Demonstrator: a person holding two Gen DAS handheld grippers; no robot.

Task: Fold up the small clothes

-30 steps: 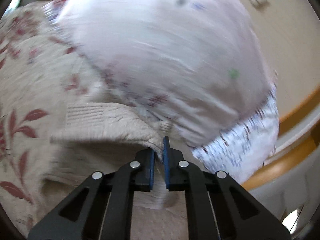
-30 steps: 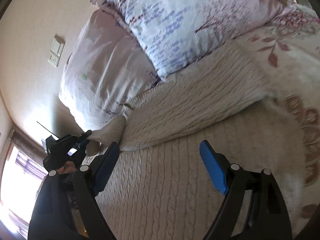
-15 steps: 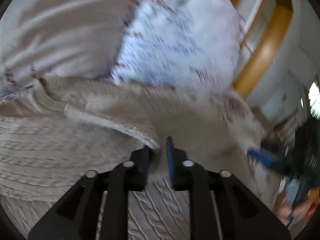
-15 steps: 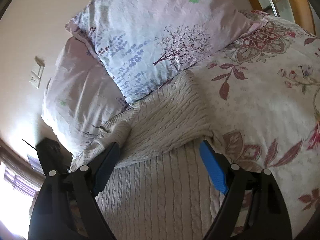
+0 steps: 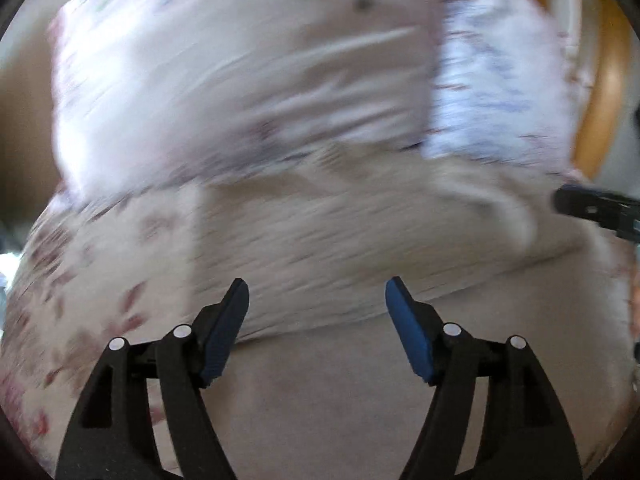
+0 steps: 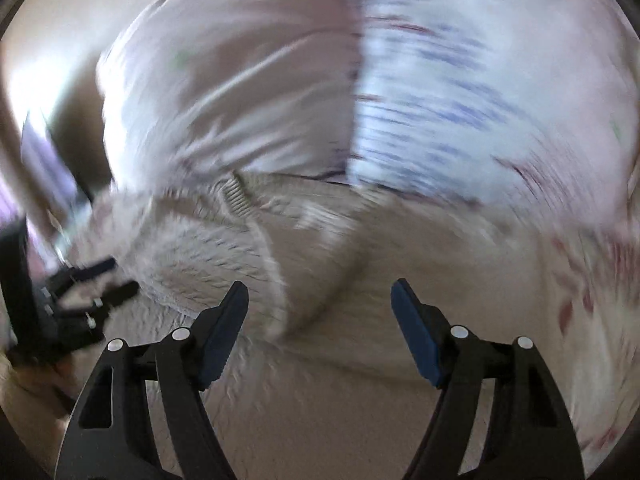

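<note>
Nearest the left camera, the left gripper (image 5: 316, 300) stands apart with nothing between its pads; its jaws have just been opening, and the knit lies below and beyond them, not pinched. The right gripper (image 6: 318, 304) is likewise spread and empty, its jaws having just been closing a little, hovering over the cloth. Under both lies the sweater (image 6: 224, 256), a cream cable-knit on the bedspread (image 5: 80, 280), just in front of the pillows (image 5: 248, 80). A sleeve with its ribbed cuff (image 6: 236, 200) appears laid across the body, so one fold looks done; the other sleeve and the fold of the body seem to remain, though blur hides much. The sweater's long axis seems to run from the grippers toward the pillows, but which end is the collar I cannot tell.
</note>
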